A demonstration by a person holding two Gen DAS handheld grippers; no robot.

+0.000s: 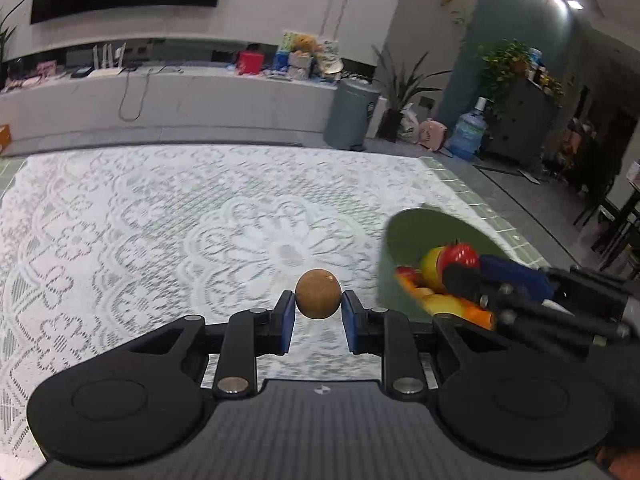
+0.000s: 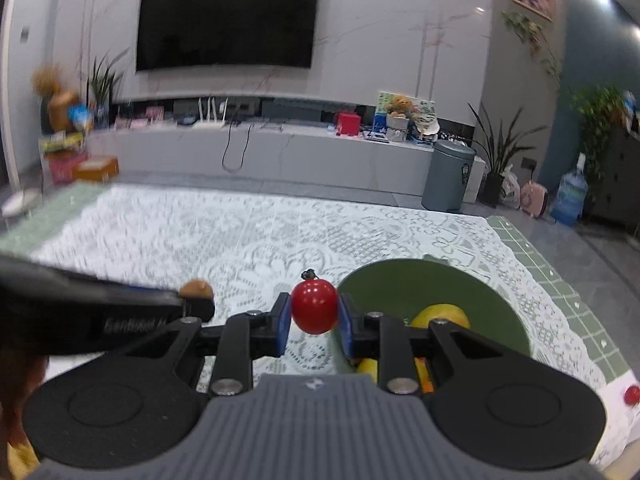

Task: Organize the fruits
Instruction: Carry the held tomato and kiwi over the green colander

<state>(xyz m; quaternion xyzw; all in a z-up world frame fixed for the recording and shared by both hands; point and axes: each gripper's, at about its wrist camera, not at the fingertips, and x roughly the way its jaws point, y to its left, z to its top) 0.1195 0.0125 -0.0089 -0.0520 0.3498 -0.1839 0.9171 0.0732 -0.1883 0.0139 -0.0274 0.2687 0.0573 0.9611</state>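
Lace-covered table (image 1: 160, 220), green bowl (image 2: 400, 280) as landmark: left gripper (image 1: 318, 304) clamps brown fruit (image 1: 318, 294) beside bowl; right gripper (image 2: 314, 316) clamps red tomato (image 2: 314, 307) at its rim, likely for depositing.

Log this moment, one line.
left gripper: shut on brown fruit | right gripper: shut on red fruit | green bowl: holds fruit

White lace tablecloth (image 2: 200, 232) spread on table, black television (image 2: 228, 20) mounted on wall, grey bin (image 2: 447, 176) stood on floor, water bottle (image 2: 570, 198) placed near potted plant (image 2: 498, 160).
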